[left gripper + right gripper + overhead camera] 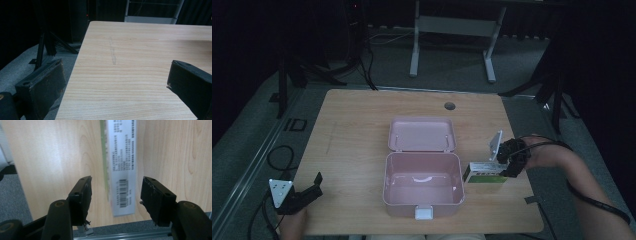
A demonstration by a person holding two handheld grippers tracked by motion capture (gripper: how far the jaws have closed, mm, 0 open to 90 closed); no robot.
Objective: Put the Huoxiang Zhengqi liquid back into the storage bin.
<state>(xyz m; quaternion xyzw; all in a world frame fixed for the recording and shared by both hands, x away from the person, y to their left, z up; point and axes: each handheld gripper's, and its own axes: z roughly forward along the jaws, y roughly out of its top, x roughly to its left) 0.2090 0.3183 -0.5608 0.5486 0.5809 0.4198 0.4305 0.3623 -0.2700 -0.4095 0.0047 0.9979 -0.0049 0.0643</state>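
A small white carton (484, 172) with a green side and a barcode label (122, 165) lies on the wooden table (357, 130), just right of an open pink lunch box (422, 186). My right gripper (511, 162) points down over the carton's right end. In the right gripper view the jaws (115, 187) stand either side of the carton with a gap at each pad, so the gripper is open. My left gripper (307, 194) rests at the table's front left corner. Its jaws (115, 72) are wide open over bare wood.
The pink box's lid (422, 134) lies flat behind its base, and a white latch (423, 214) sticks out in front. A round cable hole (449, 106) is near the table's far edge. Dark stands and a white frame (452, 30) are on the floor beyond.
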